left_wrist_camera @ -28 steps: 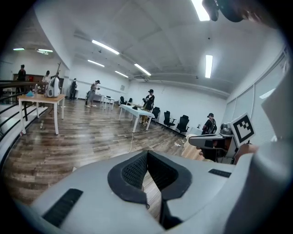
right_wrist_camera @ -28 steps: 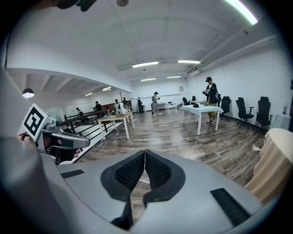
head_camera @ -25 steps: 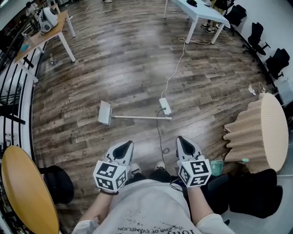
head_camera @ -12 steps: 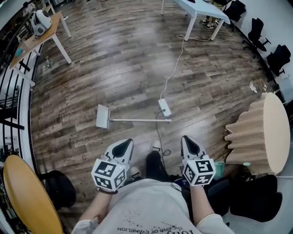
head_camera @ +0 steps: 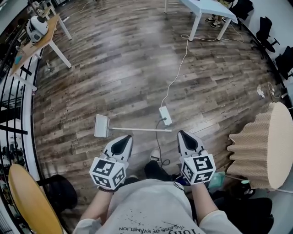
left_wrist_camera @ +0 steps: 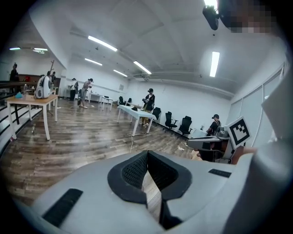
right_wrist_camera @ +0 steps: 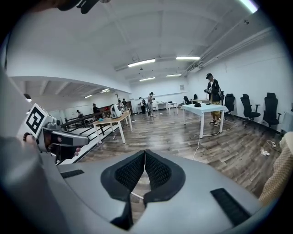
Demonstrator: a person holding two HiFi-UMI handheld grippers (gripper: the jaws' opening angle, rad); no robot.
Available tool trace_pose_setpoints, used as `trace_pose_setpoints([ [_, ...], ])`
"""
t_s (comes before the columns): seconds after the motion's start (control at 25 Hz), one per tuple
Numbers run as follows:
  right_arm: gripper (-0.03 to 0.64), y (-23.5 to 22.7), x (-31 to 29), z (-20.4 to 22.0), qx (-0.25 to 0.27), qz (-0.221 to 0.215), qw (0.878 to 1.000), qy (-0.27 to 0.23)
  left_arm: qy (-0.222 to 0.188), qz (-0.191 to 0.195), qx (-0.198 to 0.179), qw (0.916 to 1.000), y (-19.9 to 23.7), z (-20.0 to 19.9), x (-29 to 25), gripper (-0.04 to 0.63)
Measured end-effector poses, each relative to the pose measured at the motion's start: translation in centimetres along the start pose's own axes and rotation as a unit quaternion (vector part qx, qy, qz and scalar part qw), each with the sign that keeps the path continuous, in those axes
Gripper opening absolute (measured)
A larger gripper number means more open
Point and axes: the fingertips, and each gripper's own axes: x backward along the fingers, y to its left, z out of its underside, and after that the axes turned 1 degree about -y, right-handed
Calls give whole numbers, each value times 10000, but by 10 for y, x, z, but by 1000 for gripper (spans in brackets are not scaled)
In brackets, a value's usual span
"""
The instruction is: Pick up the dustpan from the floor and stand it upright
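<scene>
The dustpan (head_camera: pixel 101 126) lies flat on the wood floor, its white pan to the left and its long thin handle (head_camera: pixel 142 130) running right. My left gripper (head_camera: pixel 124 138) hovers just on my side of the handle's left part, jaws shut and empty. Over the handle's right end hangs my right gripper (head_camera: pixel 181 134), also shut with nothing in it. In the left gripper view the jaws (left_wrist_camera: pixel 147 153) meet at the tip; so do those in the right gripper view (right_wrist_camera: pixel 145 152). Neither gripper touches the dustpan.
A white power strip (head_camera: pixel 165 115) with its cable lies beyond the handle's right end. A corrugated cardboard stool (head_camera: pixel 263 146) stands at the right, a yellow chair (head_camera: pixel 27 201) and a black bag (head_camera: pixel 57 189) at the lower left. Tables (head_camera: pixel 208 11) stand far off; a railing runs along the left.
The person has walked forward, so the dustpan now lies closer to both grippers in the head view. Both grippers stayed shut and level with each other.
</scene>
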Motion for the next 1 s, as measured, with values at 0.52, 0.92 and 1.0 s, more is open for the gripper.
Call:
trace_pose_setpoints([
  [0.52,26,-42,-53,-3,-145,-188,9994,248,212,-98,234,9995,17,-19,-66,23],
  [0.92,26,-28,-85,1,-403,362,9978,392,397,273,109,9988,67,-26,-77,23],
  [1.0,26,-23,-91,2,-411,456,9972,415,435,320,103,9985,77,-26,-77,23],
])
